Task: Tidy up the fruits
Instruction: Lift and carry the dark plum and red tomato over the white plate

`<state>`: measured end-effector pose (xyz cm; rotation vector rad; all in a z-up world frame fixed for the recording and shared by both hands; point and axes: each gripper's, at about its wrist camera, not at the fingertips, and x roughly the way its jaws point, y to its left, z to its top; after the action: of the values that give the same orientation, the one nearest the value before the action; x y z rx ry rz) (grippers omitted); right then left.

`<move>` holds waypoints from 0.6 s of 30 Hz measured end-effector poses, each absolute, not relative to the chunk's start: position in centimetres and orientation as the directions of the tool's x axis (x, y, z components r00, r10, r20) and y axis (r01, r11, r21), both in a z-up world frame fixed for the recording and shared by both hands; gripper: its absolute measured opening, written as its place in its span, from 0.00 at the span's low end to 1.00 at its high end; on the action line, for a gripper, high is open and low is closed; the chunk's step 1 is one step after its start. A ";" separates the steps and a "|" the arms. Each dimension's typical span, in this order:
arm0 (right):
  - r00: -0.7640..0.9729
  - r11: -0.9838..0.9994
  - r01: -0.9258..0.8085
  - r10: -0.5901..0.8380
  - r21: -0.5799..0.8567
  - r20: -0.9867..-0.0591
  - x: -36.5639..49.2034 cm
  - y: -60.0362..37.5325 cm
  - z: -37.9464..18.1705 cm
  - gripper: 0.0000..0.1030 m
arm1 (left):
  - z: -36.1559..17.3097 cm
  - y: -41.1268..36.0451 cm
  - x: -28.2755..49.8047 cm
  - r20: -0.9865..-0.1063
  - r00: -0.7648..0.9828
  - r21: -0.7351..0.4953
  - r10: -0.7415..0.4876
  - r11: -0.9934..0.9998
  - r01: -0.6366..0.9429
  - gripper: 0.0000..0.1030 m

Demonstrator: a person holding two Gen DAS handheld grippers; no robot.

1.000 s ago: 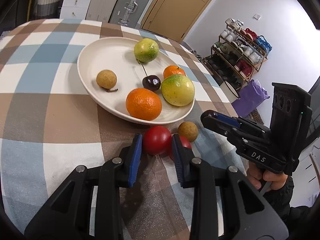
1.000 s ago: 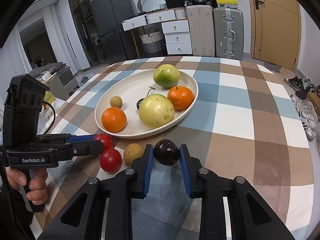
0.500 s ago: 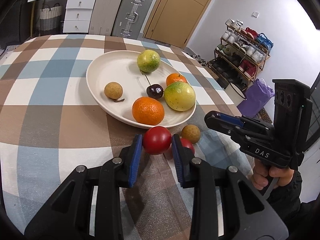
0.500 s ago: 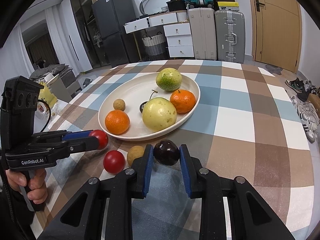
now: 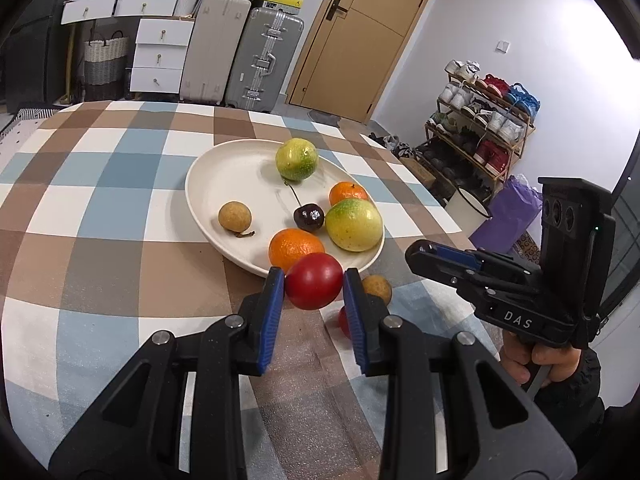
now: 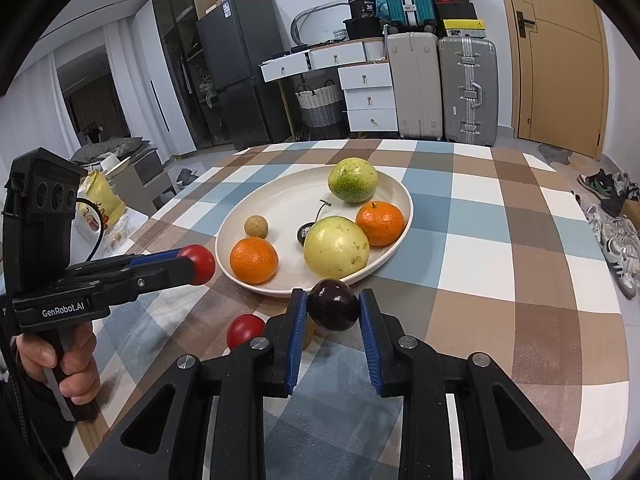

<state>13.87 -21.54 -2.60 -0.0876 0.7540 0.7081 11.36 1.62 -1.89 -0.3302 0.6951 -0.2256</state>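
My left gripper [image 5: 314, 282] is shut on a red tomato [image 5: 314, 280] and holds it above the table, just short of the near rim of the white plate [image 5: 224, 176]. My right gripper [image 6: 333, 304] is shut on a dark purple fruit [image 6: 333, 305], also lifted at the plate's near rim [image 6: 280, 290]. The plate holds two green-yellow fruits, two oranges [image 5: 294, 246], a cherry [image 5: 309, 218] and a longan [image 5: 235, 218]. On the cloth below lie a second red tomato [image 6: 245, 330] and a longan [image 5: 377, 288].
The table has a checked cloth [image 5: 100, 240]. Its edges fall away at the right, toward a shoe rack [image 5: 480, 132]. Suitcases [image 6: 466, 92] and white drawers [image 6: 366, 98] stand beyond the far edge.
Both grippers have risen from the table with their fruit, the left with the red tomato, the right with the dark fruit. The other tomato and longan stayed on the cloth.
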 end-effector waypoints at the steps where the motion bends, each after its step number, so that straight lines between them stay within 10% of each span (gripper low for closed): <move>1: 0.513 0.767 -0.619 0.560 0.172 -0.651 13.9 -21.5 -2.5 0.26 | -1.8 1.6 11.3 -0.587 0.749 -0.367 -0.308 0.926 0.093 0.26; 18: 0.541 0.768 -0.618 0.570 0.168 -0.618 14.0 -20.9 0.0 0.26 | 1.1 1.8 11.1 -0.560 0.802 -0.286 -0.209 0.957 0.050 0.26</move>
<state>13.96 -20.90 -0.04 -0.0734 0.7067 0.7062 11.12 1.82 1.09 -0.2641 0.6272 -0.1407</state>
